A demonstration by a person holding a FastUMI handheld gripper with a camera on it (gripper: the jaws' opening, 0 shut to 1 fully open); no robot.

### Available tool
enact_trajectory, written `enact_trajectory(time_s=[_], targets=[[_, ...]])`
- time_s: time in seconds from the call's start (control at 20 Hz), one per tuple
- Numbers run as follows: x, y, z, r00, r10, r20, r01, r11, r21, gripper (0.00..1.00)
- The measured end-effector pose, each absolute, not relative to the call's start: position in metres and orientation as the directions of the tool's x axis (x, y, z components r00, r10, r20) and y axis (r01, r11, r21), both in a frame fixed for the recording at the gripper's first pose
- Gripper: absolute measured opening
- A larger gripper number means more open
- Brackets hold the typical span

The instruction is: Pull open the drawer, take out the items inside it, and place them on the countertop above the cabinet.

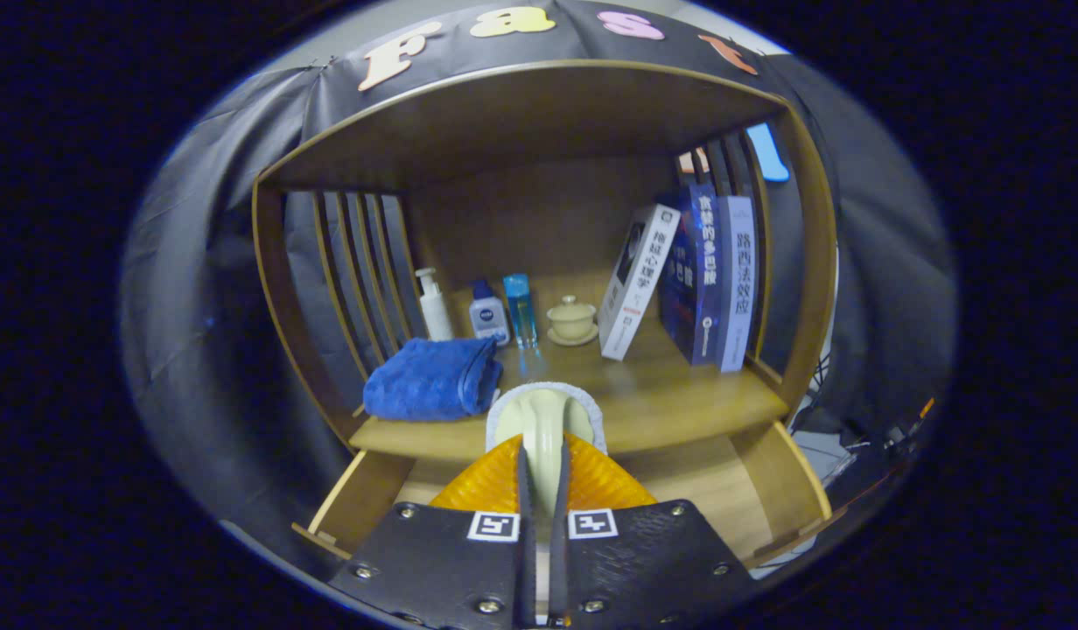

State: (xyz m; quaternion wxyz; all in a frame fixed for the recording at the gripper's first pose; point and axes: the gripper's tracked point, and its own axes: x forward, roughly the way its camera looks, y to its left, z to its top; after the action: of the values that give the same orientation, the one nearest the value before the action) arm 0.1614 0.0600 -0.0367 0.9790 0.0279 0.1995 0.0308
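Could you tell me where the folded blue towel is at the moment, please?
In the gripper view, the folded blue towel lies on the countertop, ahead and left of the jaws, just in front of the white pump bottle.

Layout relative to the small cream lidded cup sitting on the wooden countertop: three slim plastic bottles are standing left; a folded blue towel is lying left and nearer; leaning hardcover books are standing right; the open wooden drawer is lying below, nearer.

Claw: textured plates; 2 square coded markers; round silver screws along edges.
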Motion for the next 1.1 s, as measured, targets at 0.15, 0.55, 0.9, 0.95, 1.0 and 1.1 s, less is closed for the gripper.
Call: enact_trajectory(time_s=[0.15,0.55,0.9,0.95,1.0,1.1], targets=[[0.202,0.060,-0.049,0.908,0.051,-0.417,-0.022,0.997,0.075,0.06],[0.278,0.064,-0.110,0.837,0.022,-0.547,0.033,0.995,0.091,0.08],[0.334,0.058,-0.120,0.844,0.019,-0.535,0.075,0.986,0.152,0.08],[0.339,0.058,-0.121,0.845,0.017,-0.535,0.073,0.987,0.145,0.08],[0.343,0.058,-0.120,0.846,0.013,-0.533,0.069,0.988,0.134,0.08],[0.346,0.060,-0.118,0.853,0.008,-0.522,0.066,0.990,0.122,0.08]])
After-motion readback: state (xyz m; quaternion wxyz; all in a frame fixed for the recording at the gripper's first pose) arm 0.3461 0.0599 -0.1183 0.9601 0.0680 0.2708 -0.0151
